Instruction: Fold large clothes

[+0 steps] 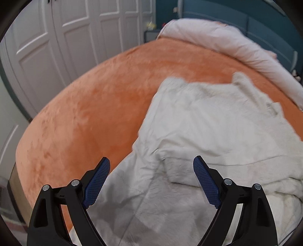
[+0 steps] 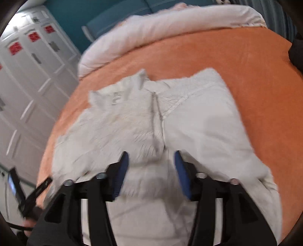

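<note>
An orange blanket covers the bed, white panelled doors behind (teal wall beyond). A white garment lies spread on it. The left gripper and right gripper hover above, jaws apart, gripping nothing.

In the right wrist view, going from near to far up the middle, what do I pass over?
right gripper → white garment → orange bedspread → rolled pale duvet → teal headboard.
</note>
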The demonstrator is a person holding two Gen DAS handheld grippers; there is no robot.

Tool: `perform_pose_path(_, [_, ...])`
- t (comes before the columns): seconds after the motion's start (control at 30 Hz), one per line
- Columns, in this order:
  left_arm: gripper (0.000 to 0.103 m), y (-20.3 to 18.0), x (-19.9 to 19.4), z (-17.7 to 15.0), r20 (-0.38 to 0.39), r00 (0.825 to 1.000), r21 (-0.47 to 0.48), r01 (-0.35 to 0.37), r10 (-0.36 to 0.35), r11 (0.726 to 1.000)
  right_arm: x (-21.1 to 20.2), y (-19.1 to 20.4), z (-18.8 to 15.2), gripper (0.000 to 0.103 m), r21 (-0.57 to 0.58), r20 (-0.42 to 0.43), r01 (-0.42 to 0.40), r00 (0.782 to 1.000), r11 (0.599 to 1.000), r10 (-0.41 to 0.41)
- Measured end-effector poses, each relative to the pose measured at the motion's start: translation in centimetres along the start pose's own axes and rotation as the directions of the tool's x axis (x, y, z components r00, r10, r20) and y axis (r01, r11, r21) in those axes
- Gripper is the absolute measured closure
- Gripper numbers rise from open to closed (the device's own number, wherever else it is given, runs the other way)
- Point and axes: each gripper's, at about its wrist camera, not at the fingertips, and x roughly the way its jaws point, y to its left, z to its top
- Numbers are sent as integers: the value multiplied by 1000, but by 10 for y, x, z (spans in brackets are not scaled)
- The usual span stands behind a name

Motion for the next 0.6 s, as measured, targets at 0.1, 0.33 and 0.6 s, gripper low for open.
perform_pose_path(0.1, [16, 7, 18, -4, -44, 999, -12, -22, 21, 1000, 23, 7, 0, 94, 1, -82, -39, 996, 999, 39])
perform_pose_path(0.33, [5, 17, 36, -16, -55, 998, -29, -12, 11, 999, 32, -22, -32, 96, -24, -75, -13, 997, 1000, 11])
perform_pose_path(0.6, [12, 47, -14, -26, -39, 999, -28, 29, -30, 999, -77, -2, -34, 76, -113, 52, -52, 997, 992, 58])
